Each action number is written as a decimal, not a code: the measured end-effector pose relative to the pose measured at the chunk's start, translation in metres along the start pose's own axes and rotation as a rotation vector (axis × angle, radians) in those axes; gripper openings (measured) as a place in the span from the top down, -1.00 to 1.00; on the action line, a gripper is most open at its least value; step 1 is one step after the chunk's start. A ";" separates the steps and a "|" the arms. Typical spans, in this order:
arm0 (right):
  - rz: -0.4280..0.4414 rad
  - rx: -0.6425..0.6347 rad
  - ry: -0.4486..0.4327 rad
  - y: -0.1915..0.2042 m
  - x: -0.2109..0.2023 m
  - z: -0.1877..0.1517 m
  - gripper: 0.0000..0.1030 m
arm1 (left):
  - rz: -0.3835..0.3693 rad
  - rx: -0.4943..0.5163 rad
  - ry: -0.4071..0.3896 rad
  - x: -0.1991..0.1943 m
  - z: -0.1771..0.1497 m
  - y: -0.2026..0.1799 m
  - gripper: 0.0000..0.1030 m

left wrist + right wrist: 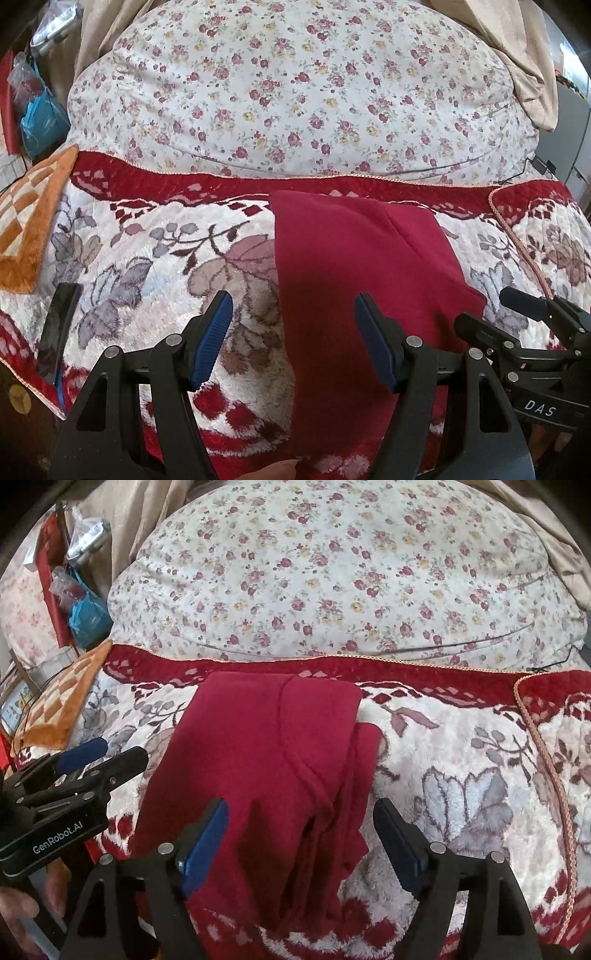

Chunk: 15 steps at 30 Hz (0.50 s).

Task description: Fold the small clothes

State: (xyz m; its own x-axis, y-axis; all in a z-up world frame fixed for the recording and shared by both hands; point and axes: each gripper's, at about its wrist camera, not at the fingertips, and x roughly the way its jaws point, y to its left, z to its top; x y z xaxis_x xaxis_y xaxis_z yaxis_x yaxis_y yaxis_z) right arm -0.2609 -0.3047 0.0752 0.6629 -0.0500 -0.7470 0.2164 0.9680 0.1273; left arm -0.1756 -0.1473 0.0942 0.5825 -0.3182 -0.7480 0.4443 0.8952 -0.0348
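A dark red garment (354, 266) lies folded lengthwise on a plush red and white floral blanket (155, 258). In the left wrist view my left gripper (293, 325) hangs open over the garment's left edge, its blue pads apart with nothing between them. The right gripper (480, 310) shows at that view's right side. In the right wrist view my right gripper (301, 825) stands open above the near end of the red garment (266, 746), where folded layers bunch at its right edge. The pads do not press on the cloth. The left gripper (107, 755) appears at the left.
A big white quilt with small roses (303, 92) is heaped behind the blanket. An orange checkered cushion (26, 229) lies at the left, and a dark phone (57, 328) rests near the blanket's left edge. Bags (86, 616) and clutter stand at the far left.
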 end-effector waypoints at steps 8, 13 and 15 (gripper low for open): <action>0.000 0.007 0.013 0.000 0.006 0.002 -0.53 | -0.003 -0.005 0.005 0.003 0.000 0.000 -0.33; -0.002 0.014 0.012 0.000 0.006 0.005 -0.53 | -0.001 -0.002 0.005 0.003 0.000 0.001 -0.33; 0.002 0.021 0.015 0.000 0.007 0.004 -0.53 | 0.000 -0.002 0.004 0.003 0.000 0.000 -0.33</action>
State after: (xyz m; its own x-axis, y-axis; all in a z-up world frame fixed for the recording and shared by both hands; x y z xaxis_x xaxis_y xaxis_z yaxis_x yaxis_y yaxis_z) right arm -0.2533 -0.3066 0.0727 0.6527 -0.0441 -0.7563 0.2303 0.9626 0.1427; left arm -0.1738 -0.1481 0.0914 0.5795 -0.3170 -0.7508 0.4431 0.8958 -0.0363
